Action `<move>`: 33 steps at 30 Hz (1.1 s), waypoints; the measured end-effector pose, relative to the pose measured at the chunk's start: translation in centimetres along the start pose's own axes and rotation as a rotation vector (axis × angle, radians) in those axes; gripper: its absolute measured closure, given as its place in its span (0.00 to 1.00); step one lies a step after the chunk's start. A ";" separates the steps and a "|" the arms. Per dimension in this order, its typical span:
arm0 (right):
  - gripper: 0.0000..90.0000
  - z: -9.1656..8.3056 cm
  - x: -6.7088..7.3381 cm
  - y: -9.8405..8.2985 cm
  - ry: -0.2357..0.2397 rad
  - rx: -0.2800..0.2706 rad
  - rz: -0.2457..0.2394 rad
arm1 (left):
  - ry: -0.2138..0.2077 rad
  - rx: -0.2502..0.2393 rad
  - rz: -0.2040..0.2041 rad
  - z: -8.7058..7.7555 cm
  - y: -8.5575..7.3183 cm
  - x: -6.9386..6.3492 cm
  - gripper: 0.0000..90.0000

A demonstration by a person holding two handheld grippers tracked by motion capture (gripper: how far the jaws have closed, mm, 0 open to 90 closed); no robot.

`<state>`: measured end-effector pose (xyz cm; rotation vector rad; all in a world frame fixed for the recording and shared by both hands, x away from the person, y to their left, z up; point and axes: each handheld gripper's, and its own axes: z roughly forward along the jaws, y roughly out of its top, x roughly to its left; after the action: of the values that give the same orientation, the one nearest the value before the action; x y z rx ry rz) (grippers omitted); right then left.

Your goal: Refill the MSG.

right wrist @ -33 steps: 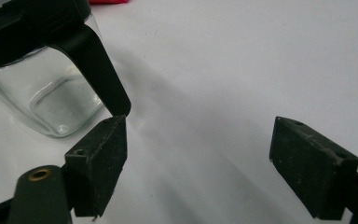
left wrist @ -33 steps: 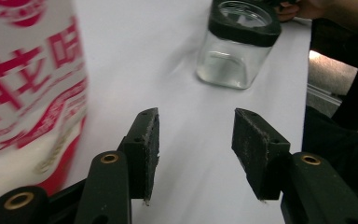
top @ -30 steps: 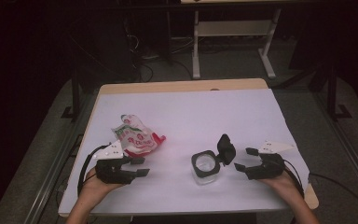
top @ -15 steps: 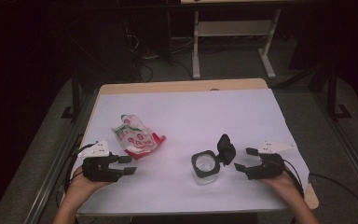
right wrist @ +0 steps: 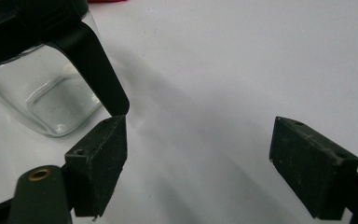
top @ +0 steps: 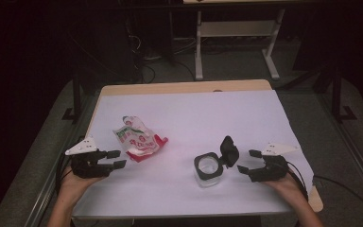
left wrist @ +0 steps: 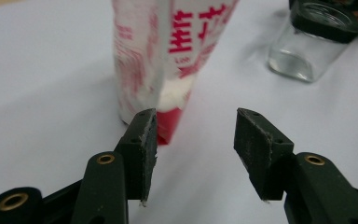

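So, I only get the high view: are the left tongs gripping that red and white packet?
Observer: No. The left gripper view shows the left tongs open, nothing between them, the packet beyond their tips.
Operator: Anything in the glass jar?
Observer: The right gripper view looks through its clear wall: seemingly empty.
Operator: Do the right tongs touch it?
Observer: They stand open; the jar's black lid hangs right by one pad, contact unclear.
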<state>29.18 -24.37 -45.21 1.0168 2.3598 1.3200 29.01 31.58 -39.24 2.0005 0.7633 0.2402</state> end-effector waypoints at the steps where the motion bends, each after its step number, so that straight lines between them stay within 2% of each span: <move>1: 0.21 0.0 0.0 0.0 0.001 0.001 -0.001 | 0.012 -0.001 0.003 0.1 0.1 0.2 0.53; 8: 0.21 0.1 0.0 0.0 0.001 0.005 0.006 | 0.024 -0.011 0.029 0.9 0.6 0.9 0.53; 9: 0.21 0.1 0.0 0.0 0.000 0.005 0.005 | 0.027 -0.018 0.021 1.1 0.7 0.9 0.52; 11: 0.21 0.1 -0.1 -0.1 0.001 0.004 0.004 | 0.037 -0.022 0.033 1.2 1.2 1.1 0.48; 15: 0.21 0.2 -0.1 -0.1 0.000 0.006 0.005 | 0.029 -0.038 0.051 2.1 1.9 1.2 0.48; 19: 0.21 0.2 -0.2 -0.1 -0.002 0.006 0.010 | 0.028 -0.033 0.048 3.2 1.8 1.4 0.46; 23: 0.21 0.2 -0.2 -0.1 -0.002 0.008 0.012 | 0.018 -0.059 0.046 3.9 2.0 1.5 0.46; 26: 0.21 0.2 -0.2 -0.1 -0.002 0.007 0.008 | 0.017 -0.047 0.052 4.5 2.2 1.4 0.46; 28: 0.21 0.2 -0.2 -0.1 -0.002 0.006 0.006 | 0.025 -0.040 0.071 5.1 2.5 1.4 0.46; 33: 0.21 0.1 -0.1 -0.1 0.000 0.006 0.002 | 0.030 -0.049 0.079 5.5 2.6 1.2 0.52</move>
<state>29.27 -24.40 -45.40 1.0214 2.3646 1.3146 33.58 27.49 -40.12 1.9867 0.6919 0.3330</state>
